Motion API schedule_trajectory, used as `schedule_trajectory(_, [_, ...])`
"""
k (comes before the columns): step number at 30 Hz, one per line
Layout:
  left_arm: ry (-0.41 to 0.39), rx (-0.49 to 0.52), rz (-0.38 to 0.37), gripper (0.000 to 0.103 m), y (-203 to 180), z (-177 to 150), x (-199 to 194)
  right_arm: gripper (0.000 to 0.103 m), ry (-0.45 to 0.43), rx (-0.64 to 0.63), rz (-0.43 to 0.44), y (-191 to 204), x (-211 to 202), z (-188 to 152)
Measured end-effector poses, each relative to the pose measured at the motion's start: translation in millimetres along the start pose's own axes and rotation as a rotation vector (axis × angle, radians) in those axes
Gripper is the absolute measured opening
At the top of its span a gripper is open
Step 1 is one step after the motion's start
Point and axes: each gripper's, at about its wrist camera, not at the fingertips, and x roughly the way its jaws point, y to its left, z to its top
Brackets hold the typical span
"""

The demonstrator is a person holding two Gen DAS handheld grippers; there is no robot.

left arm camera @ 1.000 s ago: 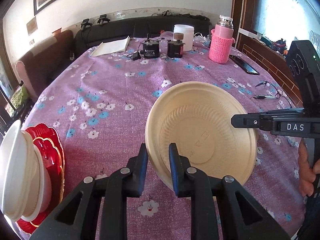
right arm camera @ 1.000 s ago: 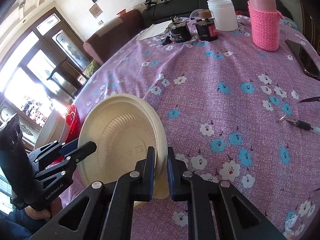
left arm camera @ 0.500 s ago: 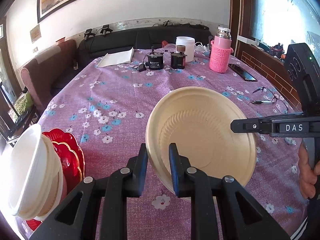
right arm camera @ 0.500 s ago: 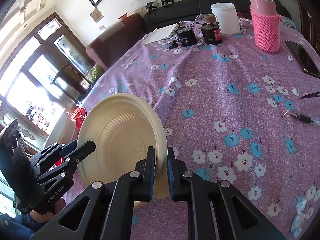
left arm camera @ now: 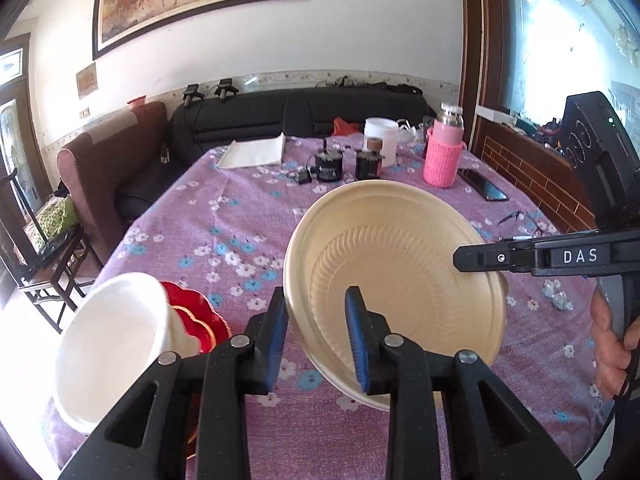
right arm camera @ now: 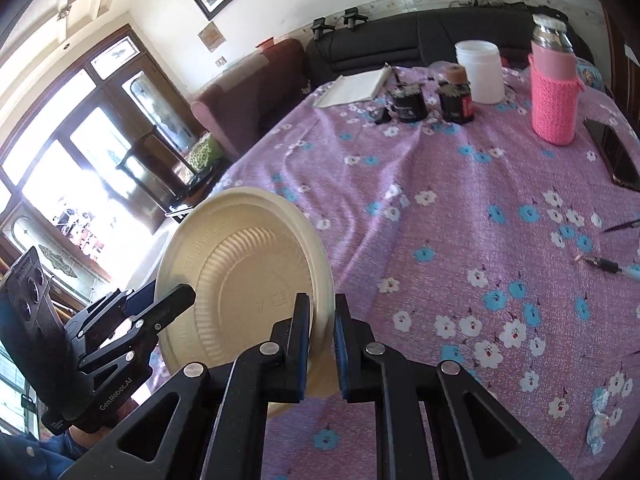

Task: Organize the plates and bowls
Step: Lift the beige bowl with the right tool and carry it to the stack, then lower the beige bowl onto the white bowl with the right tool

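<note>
Holding plate aloft, tilted, rim between both sets of fingers. Our left gripper just been opening, pads now off rim; right gripper narrow, clamped on rim. We judge handover to right, stacking next.
</note>
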Motion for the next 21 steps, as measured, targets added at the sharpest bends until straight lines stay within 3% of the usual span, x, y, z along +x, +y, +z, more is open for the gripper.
schedule_trajectory(5, [-0.028, -0.061, -0.003, 0.027, 30.8, 8.3, -24.2, 0.013, 0.002, -0.046, 0.018, 32.5, -2.8, 17.4])
schedule_trajectory(9, [-0.059, -0.097, 0.043, 0.027, 57.4, 11.2, -43.2, 0.013, 0.021, -0.083, 0.055, 64.4, 4.7, 32.7])
schedule_trajectory(16, [-0.089, -0.168, 0.133, 0.027, 110.6, 9.8, -70.9, 0.013, 0.082, -0.117, 0.143, 115.0, 41.9, 55.1])
schedule_trajectory(21, [-0.069, -0.229, 0.166, 0.027, 142.0, 1.2, -71.2, 0.013, 0.13, -0.154, 0.17, 147.8, 77.1, 61.7])
